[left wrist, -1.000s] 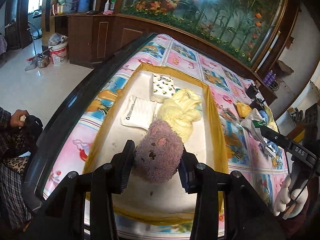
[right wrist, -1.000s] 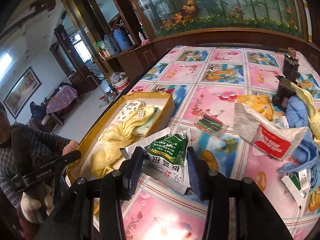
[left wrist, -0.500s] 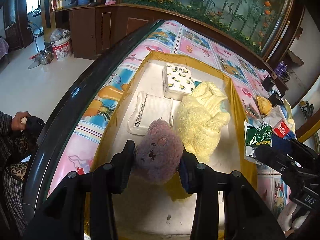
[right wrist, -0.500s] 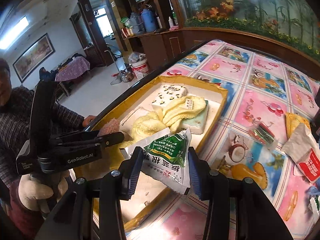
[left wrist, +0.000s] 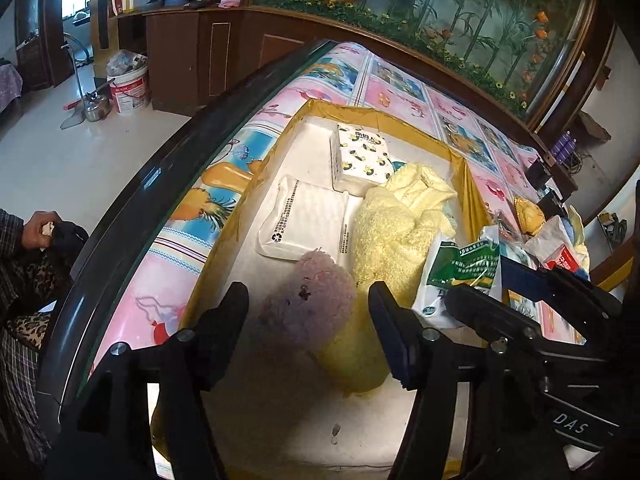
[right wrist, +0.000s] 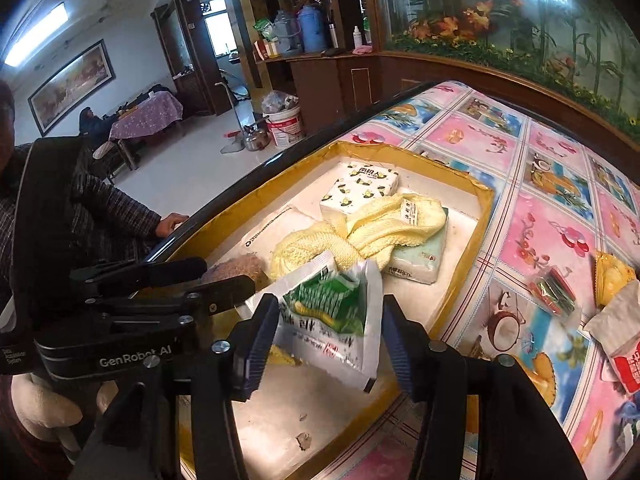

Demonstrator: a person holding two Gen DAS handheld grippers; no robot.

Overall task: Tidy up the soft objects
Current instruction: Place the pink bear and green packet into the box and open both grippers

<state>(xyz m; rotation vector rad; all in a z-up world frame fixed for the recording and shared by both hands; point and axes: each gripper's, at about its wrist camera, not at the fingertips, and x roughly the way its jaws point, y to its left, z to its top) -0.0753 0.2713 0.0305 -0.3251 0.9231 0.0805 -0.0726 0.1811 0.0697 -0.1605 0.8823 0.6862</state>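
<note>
A purple plush toy (left wrist: 308, 304) lies on the white floor of the yellow-rimmed tray (left wrist: 472, 184), between the fingers of my left gripper (left wrist: 308, 294). The gripper is open, with small gaps on both sides of the toy. My right gripper (right wrist: 330, 320) is open over the tray's near right part. A green-and-white packet (right wrist: 332, 312), blurred and tilted, is between its fingers. Farther in lie a yellow towel (right wrist: 380, 224), a bee-print tissue pack (right wrist: 360, 188), a flat white pack (left wrist: 304, 220) and a pale green pack (right wrist: 420, 260). In the right wrist view the plush toy (right wrist: 236, 270) peeks out behind the left gripper (right wrist: 208, 278).
The tray sits at the left edge of a table with a colourful picture cloth (right wrist: 540, 184). To its right lie a small bag of coloured bits (right wrist: 554, 288), a yellow packet (right wrist: 612, 280) and a red-and-white pack (right wrist: 616, 336). A person (right wrist: 100, 208) sits beside the table's dark rim (left wrist: 132, 216).
Both grippers moved in over the tray. The left gripper's fingers spread and let go of the plush toy. The right gripper's fingers widened slightly, and the packet now tilts and blurs between them.
</note>
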